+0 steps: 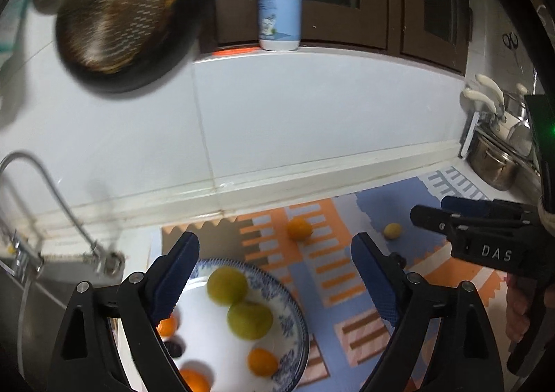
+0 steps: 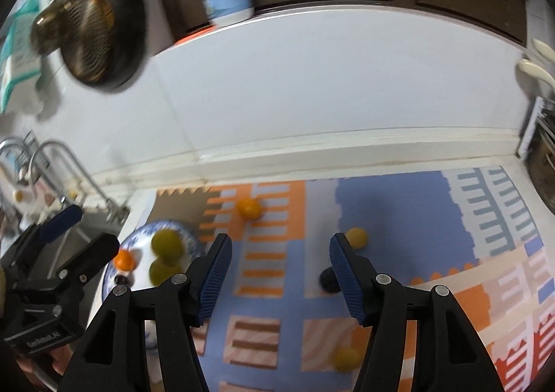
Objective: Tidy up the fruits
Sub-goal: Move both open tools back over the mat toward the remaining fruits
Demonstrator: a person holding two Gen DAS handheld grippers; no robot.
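Blue ribbed pads face each other across a wide gap on my left gripper (image 1: pixel 274 274); the jaws stand apart with nothing pressed between them, hanging over the blue-and-white plate (image 1: pixel 293 308). My right gripper (image 2: pixel 279 265) is also parted and empty, its pads clear of every fruit.

Under the left claw, the plate sits at the left edge of the patterned mat (image 2: pixel 399 204), near the sink. On it I see two green fruits (image 1: pixel 227 284) touching each other, three small orange ones (image 1: pixel 262 361) around them, and a dark fruit (image 1: pixel 173 347) partly hidden by my left finger.

Out on the mat, one orange fruit (image 2: pixel 248 208) lies near the back edge. A yellow fruit (image 2: pixel 357 237) sits just beside my right pad's tip, a dark fruit (image 2: pixel 327 280) peeks from behind that same finger, and another yellow fruit (image 2: pixel 345 359) lies nearer the front edge.

Beyond, a faucet (image 1: pixel 41 177) curves over the sink, a pan (image 1: pixel 114 14) hangs on the white wall, and a pump bottle (image 1: pixel 279 1) stands on the ledge.
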